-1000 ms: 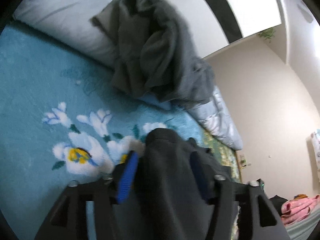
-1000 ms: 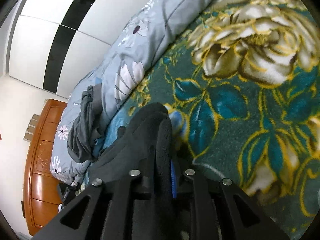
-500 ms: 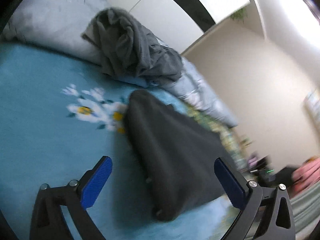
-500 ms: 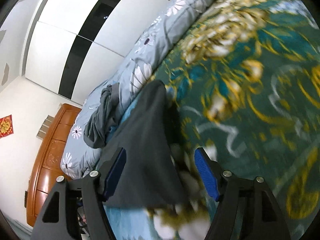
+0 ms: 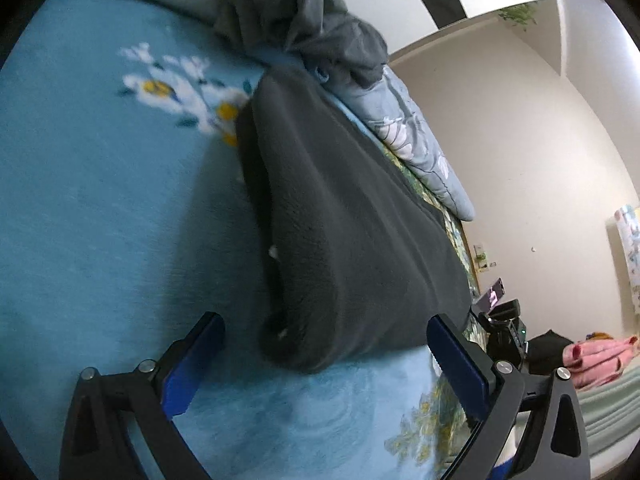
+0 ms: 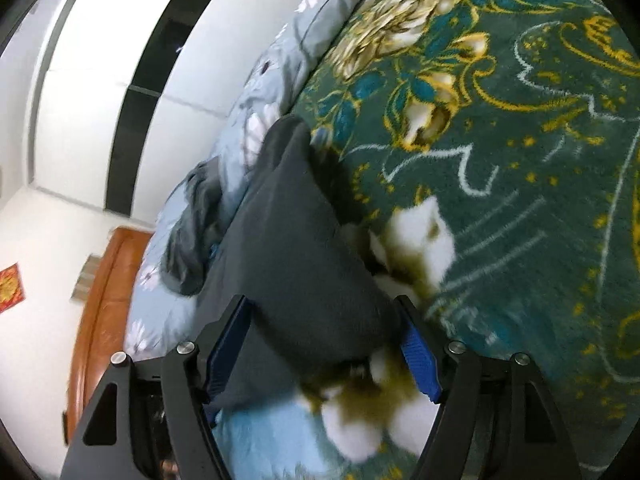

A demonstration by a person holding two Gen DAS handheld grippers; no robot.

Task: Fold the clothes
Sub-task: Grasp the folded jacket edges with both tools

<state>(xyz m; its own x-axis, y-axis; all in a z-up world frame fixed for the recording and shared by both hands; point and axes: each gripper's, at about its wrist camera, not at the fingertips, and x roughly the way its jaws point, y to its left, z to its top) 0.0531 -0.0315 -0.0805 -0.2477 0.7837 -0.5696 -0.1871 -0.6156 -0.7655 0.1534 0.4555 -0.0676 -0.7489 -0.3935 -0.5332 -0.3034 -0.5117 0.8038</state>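
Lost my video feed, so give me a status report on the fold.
Left tongs open, right tongs open, both empty. Dark fleece garment folded, lying flat on the floral blanket. Crumpled grey clothes heaped beyond it, nothing blocking.

The left tongs [image 5: 324, 364] are matte black plastic, built as two angular arms with triangular cut-outs near the base. Each arm carries a flat, bright blue pad [image 5: 456, 364] on its inner face, faintly ribbed. Round silver screw heads sit on top of each arm, two per side, just behind the blue pads.

The right tongs [image 6: 324, 348] have the same make: black, faceted arms with triangular openings, a blue pad [image 6: 420, 364] lining each inner face, and paired silver screws behind those pads. The plastic has a dull sheen along its edges. No cables, markings, sleeves or skin show in either view.
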